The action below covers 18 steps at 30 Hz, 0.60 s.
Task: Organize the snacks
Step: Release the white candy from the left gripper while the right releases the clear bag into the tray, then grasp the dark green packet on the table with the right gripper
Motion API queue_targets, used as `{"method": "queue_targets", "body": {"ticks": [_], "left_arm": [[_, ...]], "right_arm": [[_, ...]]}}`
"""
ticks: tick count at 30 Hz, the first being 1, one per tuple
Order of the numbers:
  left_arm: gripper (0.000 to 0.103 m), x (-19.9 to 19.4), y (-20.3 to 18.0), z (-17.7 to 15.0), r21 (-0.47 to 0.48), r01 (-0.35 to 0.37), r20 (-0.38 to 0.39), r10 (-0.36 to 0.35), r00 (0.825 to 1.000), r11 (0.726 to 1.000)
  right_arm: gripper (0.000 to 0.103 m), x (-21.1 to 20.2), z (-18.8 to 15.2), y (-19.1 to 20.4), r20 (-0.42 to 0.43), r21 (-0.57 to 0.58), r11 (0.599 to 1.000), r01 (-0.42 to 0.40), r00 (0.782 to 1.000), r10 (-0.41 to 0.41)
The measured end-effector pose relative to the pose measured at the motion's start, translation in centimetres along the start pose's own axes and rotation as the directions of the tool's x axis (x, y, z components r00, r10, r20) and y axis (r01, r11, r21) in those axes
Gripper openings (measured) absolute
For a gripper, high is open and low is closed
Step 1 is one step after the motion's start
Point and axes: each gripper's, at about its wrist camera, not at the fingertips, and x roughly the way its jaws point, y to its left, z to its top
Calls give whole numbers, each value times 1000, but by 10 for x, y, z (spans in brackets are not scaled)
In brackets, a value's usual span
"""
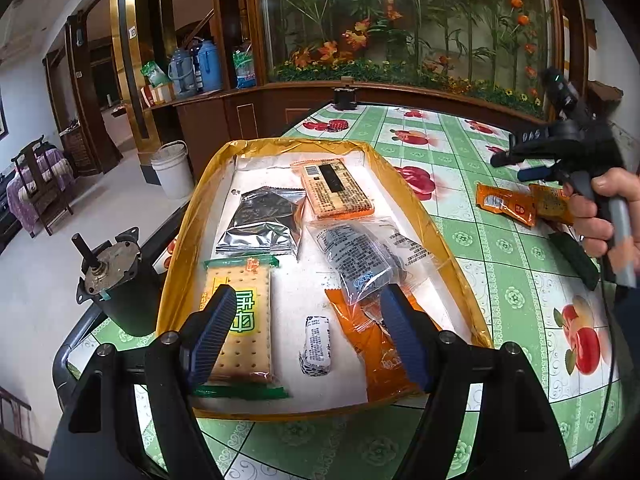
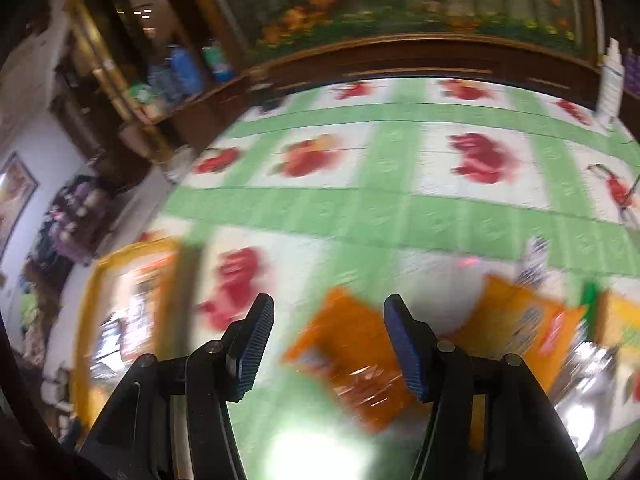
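- your left gripper (image 1: 308, 312) sits low in the left wrist view with its jaws spread wide and nothing between the pads; it hangs over the near end of the yellow-rimmed tray (image 1: 188, 216).
- just under it lie the cracker packet (image 1: 240, 320) at lower left, a small white wrapped sweet (image 1: 316, 346) in the middle and an orange packet (image 1: 376, 344) beside the right pad. this looks like a drop just finished, so that hand only needs to lift clear.
- further up the tray sit a clear bag with dark contents (image 1: 360, 256), a silver pouch (image 1: 264, 220) and a tan biscuit pack (image 1: 336, 190).
- your right gripper (image 2: 329, 344) is about half open and empty in its own blurred view, above an orange snack (image 2: 352, 360) on the green fruit-print tablecloth (image 2: 440, 216).
- more loose snacks lie at the right of that view, an orange pack (image 2: 516, 320) among them; the tray shows at the lower left edge.
- next move, as i judge it: steady the right hand, straddle the nearest orange snack, close, then carry it left to the tray.
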Motion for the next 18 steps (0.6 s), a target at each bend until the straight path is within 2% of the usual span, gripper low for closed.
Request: {"method": "queue_targets", "body": {"ticks": [4,6,12,13,16,18], "left_arm": [[75,1,3,1,-12,7,3,-7,1000,1000],[75,1,3,1,-18,12,0,-12,1000,1000],[75,0,6,0,-33,29,10,-29,1000,999],[75,0,6,0,-36,33,11,-32,999,999],[75,-1,8,-1,-46,40,9,-40,999,998],[74,-1,8,-1,-46,44,10,-44,999,998]], "right_arm": [[58,19,-5,-7,-71,-9,1000,5,997,-6],[57,19,-16,1,-89,-51,999,-16,996,12],[57,-4,-67,37,-172,-219,970,-106,983,69],[54,-10,-72,38,-177,-225,966,-125,980,85],[56,-43,-86,24,-135,-184,970,-162,981,138],[57,-67,-86,1,-74,-115,979,-170,984,162]]}}
